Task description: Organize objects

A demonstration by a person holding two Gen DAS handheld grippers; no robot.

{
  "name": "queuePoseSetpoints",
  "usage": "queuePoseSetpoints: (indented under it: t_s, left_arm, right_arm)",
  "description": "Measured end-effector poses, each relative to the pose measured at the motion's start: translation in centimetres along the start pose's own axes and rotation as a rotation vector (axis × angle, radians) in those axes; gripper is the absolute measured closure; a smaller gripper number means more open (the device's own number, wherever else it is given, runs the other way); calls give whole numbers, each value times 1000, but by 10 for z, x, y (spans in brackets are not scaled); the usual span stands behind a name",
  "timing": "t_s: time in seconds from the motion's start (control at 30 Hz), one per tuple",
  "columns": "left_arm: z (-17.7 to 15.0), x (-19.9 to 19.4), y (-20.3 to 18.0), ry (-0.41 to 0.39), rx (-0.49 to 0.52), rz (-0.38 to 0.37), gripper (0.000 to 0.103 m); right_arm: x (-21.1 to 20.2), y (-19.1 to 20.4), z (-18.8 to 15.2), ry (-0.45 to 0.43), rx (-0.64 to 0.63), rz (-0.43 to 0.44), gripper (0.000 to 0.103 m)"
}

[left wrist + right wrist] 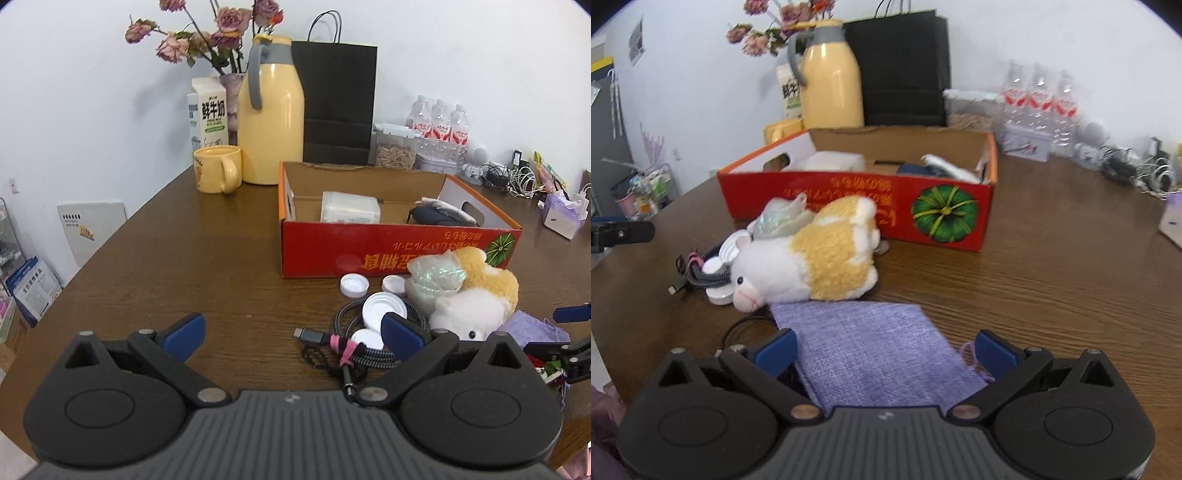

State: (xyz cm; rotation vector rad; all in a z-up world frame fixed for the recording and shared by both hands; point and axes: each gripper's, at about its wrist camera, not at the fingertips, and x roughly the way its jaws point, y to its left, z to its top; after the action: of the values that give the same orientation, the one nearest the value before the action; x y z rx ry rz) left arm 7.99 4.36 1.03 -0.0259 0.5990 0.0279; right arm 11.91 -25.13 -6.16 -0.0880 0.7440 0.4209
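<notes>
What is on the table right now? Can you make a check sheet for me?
Surface: brown wooden table, no spills seen.
Job's things: red box holding a white tub; plush toy, purple cloth, white lids outside it.
Clutter: yellow jug, mug, milk carton, black bag, bottles.
Grippers: left gripper open, empty; right gripper open, astride the cloth.
Cables: braided cable coiled by the lids; tangle at far right.
Surroundings: white wall, flowers.

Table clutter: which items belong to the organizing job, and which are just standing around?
Job: red box, plush toy, purple cloth, coiled cable, white caps.

Bystanders: yellow jug, mug, milk carton, black bag, water bottles.
</notes>
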Motion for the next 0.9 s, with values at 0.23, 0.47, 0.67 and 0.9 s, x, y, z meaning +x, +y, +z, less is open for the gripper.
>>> queuePoseSetpoints:
  t_s: [0.23,0.47,0.67,0.9]
  left_arm:
    - [-4,2,8,15,-28,2,0]
    - [-7,5,10,26,-35,-3,0]
    - [-8,7,13,33,-33,0,0]
    - [-13,16,8,67,-12,-9,0]
  right_arm:
    - [6,-10,-5,-22,70,52,11]
    - [-1,-15,-4,-47,104,81,59]
    - [-18,-12,-1,-108,102,75,83]
    - [-44,-17,6,-215,117,43,91]
